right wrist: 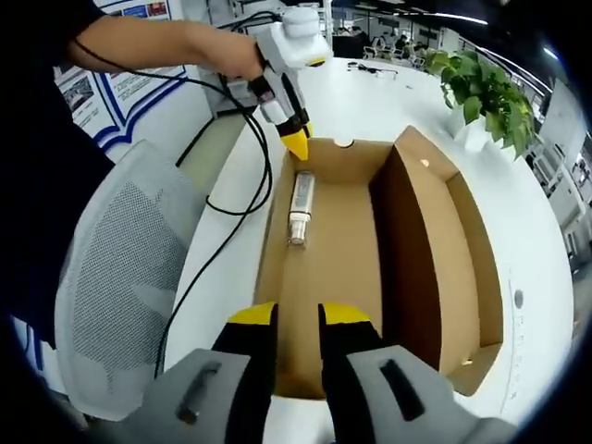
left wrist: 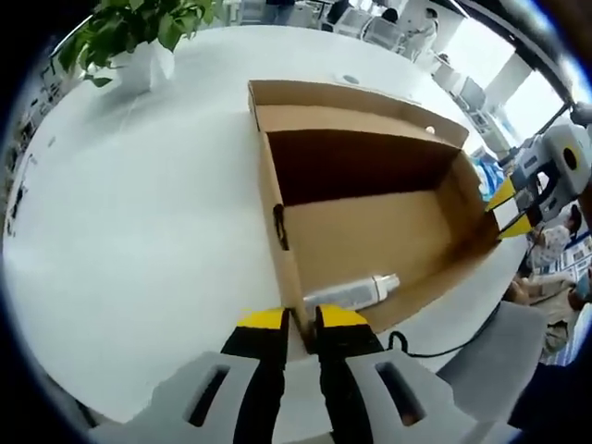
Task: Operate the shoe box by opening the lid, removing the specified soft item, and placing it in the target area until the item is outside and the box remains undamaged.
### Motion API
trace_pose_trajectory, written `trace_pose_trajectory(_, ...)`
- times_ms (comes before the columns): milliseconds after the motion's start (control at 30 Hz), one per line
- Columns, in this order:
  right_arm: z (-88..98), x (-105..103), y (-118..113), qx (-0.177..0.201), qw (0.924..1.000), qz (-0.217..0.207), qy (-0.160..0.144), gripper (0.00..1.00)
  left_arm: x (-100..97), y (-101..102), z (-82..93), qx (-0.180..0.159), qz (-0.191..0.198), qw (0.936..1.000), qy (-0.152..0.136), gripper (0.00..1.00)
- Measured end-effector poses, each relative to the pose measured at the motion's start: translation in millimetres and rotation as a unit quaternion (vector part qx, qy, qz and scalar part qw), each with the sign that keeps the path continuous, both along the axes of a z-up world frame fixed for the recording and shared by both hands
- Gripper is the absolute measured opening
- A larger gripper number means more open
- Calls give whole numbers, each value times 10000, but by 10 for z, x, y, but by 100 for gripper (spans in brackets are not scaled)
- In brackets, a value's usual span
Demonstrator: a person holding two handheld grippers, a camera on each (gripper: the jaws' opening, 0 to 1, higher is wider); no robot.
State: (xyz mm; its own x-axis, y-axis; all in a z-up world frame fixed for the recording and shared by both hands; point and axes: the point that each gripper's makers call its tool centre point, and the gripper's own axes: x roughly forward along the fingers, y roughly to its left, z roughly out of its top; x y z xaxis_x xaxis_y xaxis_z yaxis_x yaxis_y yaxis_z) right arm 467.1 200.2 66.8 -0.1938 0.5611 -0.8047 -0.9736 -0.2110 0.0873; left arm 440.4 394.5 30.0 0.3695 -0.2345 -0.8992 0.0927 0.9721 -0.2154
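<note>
No readable text anywhere; shoe box [right wrist: 421,250] plain brown cardboard, unprinted; tube [right wrist: 301,207] inside box shows label too blurred to read; wall posters [right wrist: 139,11] in right gripper view too small to read

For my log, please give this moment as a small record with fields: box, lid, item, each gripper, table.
box: cardboard shoe box on white table
lid: open, folded back
item: silver tube lying on box floor
left gripper: fingers astride one end wall, apparently pinching it
right gripper: at opposite end wall; grip cannot tell
nearby: potted plant, mesh chair
</note>
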Motion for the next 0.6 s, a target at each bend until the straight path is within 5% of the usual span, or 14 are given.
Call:
trace_pose_trajectory(167,-5,19,2,20,10000,-42,23,15,113,64,180,381,-437,9981,-191,25)
trace_pose_trajectory(333,14,41,36,118,9998,-110,89,15,270,7,476,820,-1212,9883,-442,22)
trace_pose_trajectory(400,11,43,44,145,9998,-125,113,15,323,-132,567,942,-1930,9753,-521,21)
trace_pose_trajectory(500,1,36,48,155,9997,-118,136,15,400,-316,575,1177,-3075,9416,-704,19)
trace_pose_trajectory(600,-2,34,56,175,9997,-108,144,15,335,-374,401,1341,-4017,9052,-340,25)
